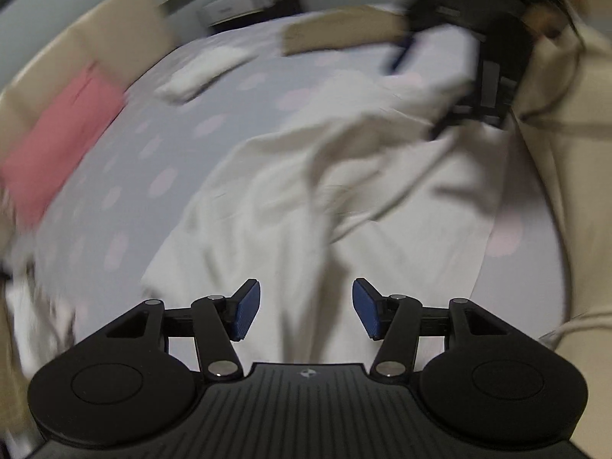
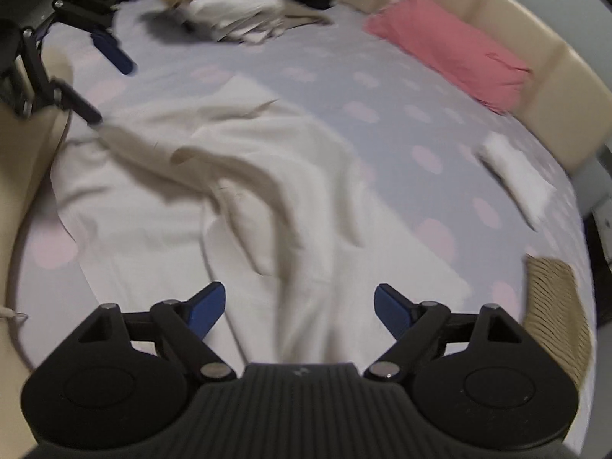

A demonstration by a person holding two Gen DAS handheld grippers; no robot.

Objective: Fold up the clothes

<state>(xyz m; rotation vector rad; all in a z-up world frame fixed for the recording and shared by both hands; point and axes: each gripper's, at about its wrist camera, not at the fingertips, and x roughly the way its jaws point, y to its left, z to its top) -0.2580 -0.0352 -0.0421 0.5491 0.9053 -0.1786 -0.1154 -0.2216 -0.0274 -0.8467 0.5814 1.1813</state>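
A cream garment (image 1: pixel 306 176) lies crumpled and creased on the grey sheet with pink dots (image 1: pixel 160 145). My left gripper (image 1: pixel 306 308) hovers over its near end, open, its blue pads (image 1: pixel 246 310) apart and pressing on nothing. In the right wrist view the same garment (image 2: pixel 244 176) spreads below my right gripper (image 2: pixel 300 308), which stands wide open with only loose cloth under the gap. Each view shows the other gripper across the garment: the right one (image 1: pixel 470 61) at top right, the left one (image 2: pixel 95 57) at top left, both blurred.
A pink pillow (image 2: pixel 451 49) rests against the beige padded bed edge (image 2: pixel 550 88). A small folded white cloth (image 2: pixel 516 176) lies on the sheet. A heap of white and beige clothes (image 2: pixel 237 11) sits at the far side. A woven beige piece (image 2: pixel 554 306) lies at right.
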